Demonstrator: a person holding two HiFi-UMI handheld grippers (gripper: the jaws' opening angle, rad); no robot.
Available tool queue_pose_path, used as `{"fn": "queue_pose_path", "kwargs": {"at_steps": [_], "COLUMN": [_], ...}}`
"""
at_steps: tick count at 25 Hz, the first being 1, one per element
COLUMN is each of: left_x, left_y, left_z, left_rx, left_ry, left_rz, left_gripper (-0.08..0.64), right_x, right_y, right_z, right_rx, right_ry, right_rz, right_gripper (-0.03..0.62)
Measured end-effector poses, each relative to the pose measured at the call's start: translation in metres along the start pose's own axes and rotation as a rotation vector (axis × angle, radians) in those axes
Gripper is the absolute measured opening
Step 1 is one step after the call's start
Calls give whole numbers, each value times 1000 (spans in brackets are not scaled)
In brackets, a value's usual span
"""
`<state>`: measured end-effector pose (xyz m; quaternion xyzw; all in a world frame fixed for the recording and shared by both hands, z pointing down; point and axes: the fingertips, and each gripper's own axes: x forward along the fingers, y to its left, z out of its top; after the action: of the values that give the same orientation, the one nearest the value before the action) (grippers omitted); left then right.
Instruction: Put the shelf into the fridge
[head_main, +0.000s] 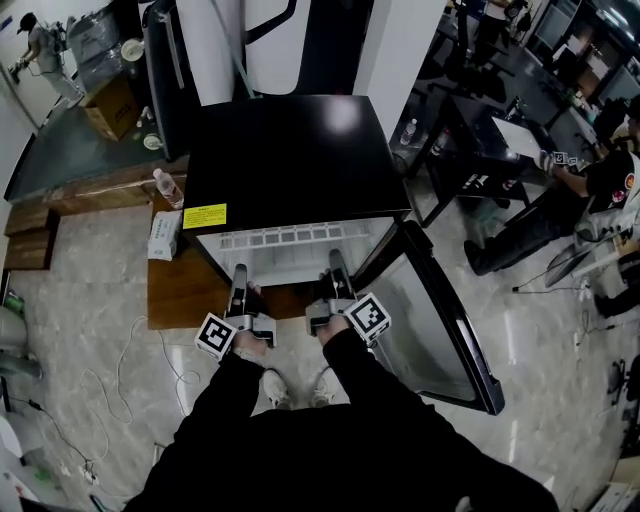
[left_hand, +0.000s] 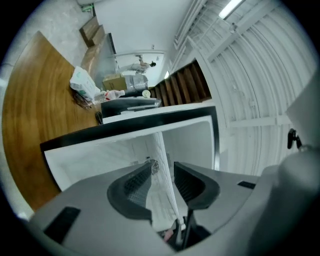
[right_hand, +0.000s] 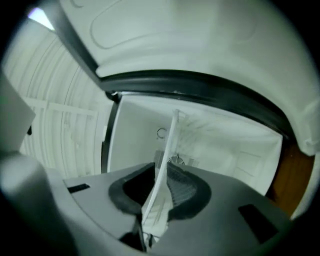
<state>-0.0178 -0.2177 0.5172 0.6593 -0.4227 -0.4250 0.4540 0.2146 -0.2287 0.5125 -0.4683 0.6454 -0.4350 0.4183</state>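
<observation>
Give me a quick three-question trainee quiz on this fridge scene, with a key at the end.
1. True or false: the door of the fridge stands open.
2. What runs between the jaws of the left gripper? A) a water bottle B) the white shelf C) a cardboard box
3. Fill in: the sticker on the fridge's top front edge is ____.
Key: 1 true; 2 B; 3 yellow.

text: none legible | yellow label (head_main: 204, 216) on fridge (head_main: 290, 150): print too small
</observation>
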Motion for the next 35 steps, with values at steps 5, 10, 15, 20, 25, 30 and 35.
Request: {"fn": "queue_pose_path", "kwargs": {"at_steps": [5, 10, 15, 20, 25, 30, 35], "left_x": [-51, -89, -112, -100, -88, -83, -83], "left_y": [-43, -84, -122, -149, -159, -166, -168], "left_z": [-42, -57, -74, -69, -71, -78, -81], "left_rx": [455, 852, 1108, 1148, 1146, 1150, 1149], "left_ry": [367, 507, 585, 552, 521, 514, 514], "left_rz": [-54, -112, -179, -234, -260, -278, -282], "left_gripper": [18, 6, 6, 5, 5, 5, 5], "right_x": [-43, -84, -124, -132, -116, -110, -111], "right_y": [37, 76, 127, 161, 172, 181, 179], "right_z": [-51, -78, -97, -97, -93, -92, -90], "right_rx": [-604, -938, -1082, -1104, -1109, -1125, -1115], "right_ry": [399, 614, 728, 689, 615, 590, 585], "right_rz": [39, 191, 377, 471, 480, 503, 493], "right_gripper": [8, 6, 6, 6, 6, 6, 6]}}
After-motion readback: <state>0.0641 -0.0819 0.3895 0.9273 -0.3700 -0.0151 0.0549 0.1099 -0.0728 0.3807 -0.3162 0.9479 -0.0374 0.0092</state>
